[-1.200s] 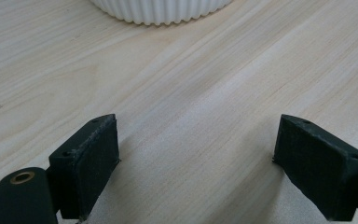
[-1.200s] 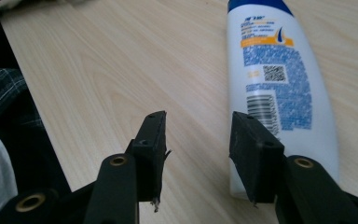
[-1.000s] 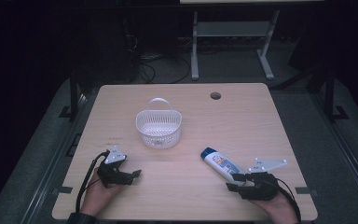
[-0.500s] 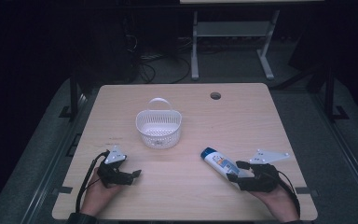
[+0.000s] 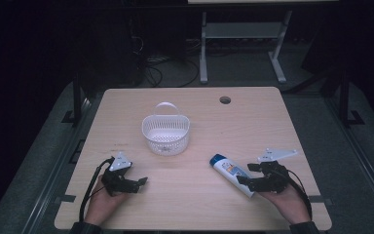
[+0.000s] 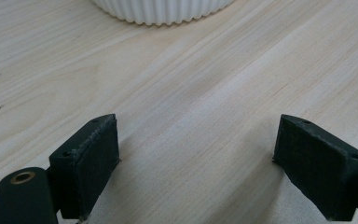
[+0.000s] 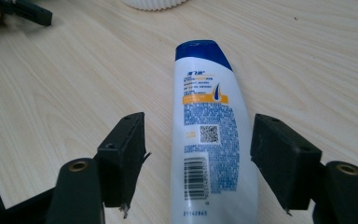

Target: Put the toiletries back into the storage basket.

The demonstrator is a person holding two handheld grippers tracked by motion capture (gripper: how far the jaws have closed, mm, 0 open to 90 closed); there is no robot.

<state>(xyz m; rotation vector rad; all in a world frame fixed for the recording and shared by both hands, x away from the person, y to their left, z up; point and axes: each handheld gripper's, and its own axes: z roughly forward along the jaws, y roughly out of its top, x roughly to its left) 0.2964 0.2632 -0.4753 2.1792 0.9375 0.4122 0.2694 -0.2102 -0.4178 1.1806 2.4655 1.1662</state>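
One bottle: a white shampoo bottle (image 5: 232,174) with a blue cap lies flat on its back on the table (image 5: 195,204), at the near right part of the top.
Long axis: in the high view it runs on a slant, blue cap toward the far left and the basket, its base toward the near right under the right gripper.
Label side: the printed face with barcode and square code faces up in the right gripper view (image 7: 209,135).
Right gripper: the right gripper (image 5: 253,174) is held in the person's right hand (image 5: 286,202) over the base end of the bottle; its jaws have just been opening and now stand apart on either side of the bottle body, with gaps showing between pads and plastic, so nothing is grasped.
Left gripper: the left gripper (image 5: 141,181) sits low at the near left of the table in the left hand (image 5: 102,204); jaws released and spread wide over bare wood.
Basket: a white ribbed basket (image 5: 166,133) with a hoop handle stands upright near the table's middle, well apart from the bottle's cap.
Between cap and basket: plain wood.
Far edge: a round cable hole (image 5: 225,100) lies beyond the basket to the right.
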